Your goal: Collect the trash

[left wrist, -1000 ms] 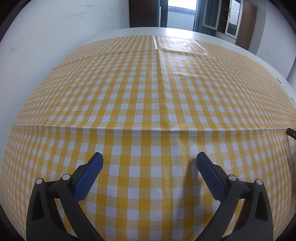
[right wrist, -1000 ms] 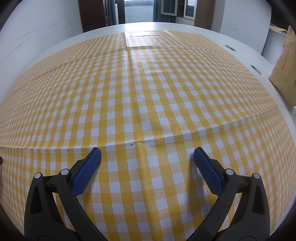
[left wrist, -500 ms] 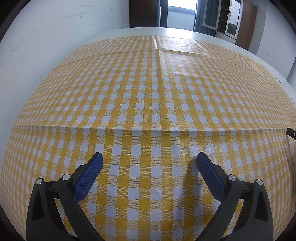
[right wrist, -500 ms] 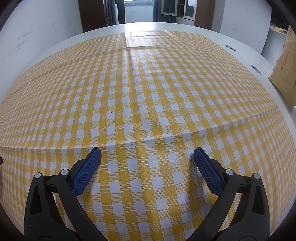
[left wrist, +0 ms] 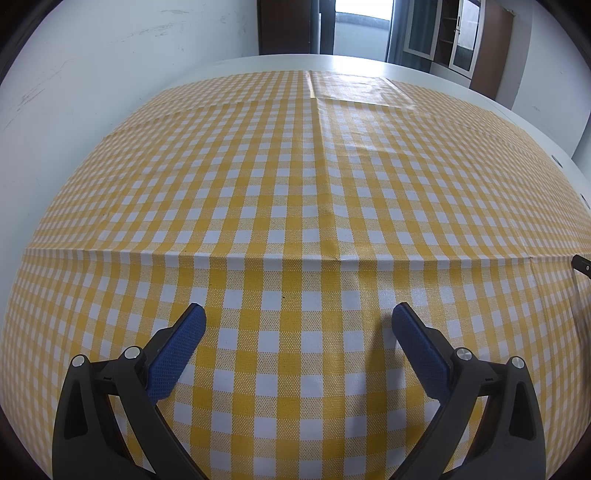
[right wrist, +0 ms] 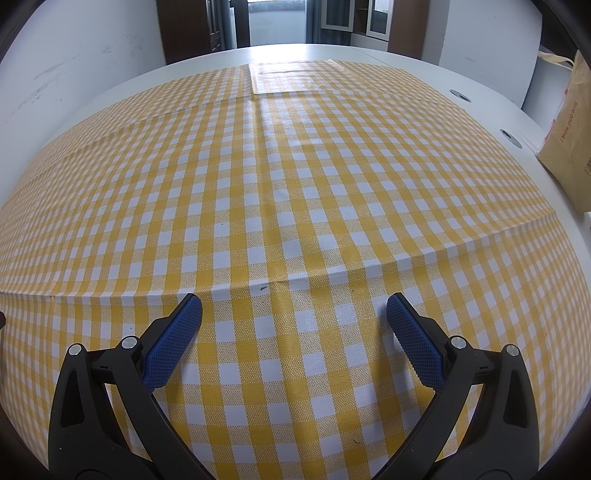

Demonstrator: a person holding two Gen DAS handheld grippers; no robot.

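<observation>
A yellow-and-white checked tablecloth covers the table in both wrist views. No trash shows on it in either view. My left gripper hovers low over the near part of the cloth, open, with nothing between its blue pads. My right gripper is likewise open and empty above the cloth. A brown paper bag with red print stands at the table's right edge in the right wrist view. A dark tip of the other gripper pokes in at the right edge of the left wrist view.
White table margin with two round cable holes runs along the right side. A white wall borders the left. A doorway and cabinets lie beyond the far end. Fold creases cross the cloth.
</observation>
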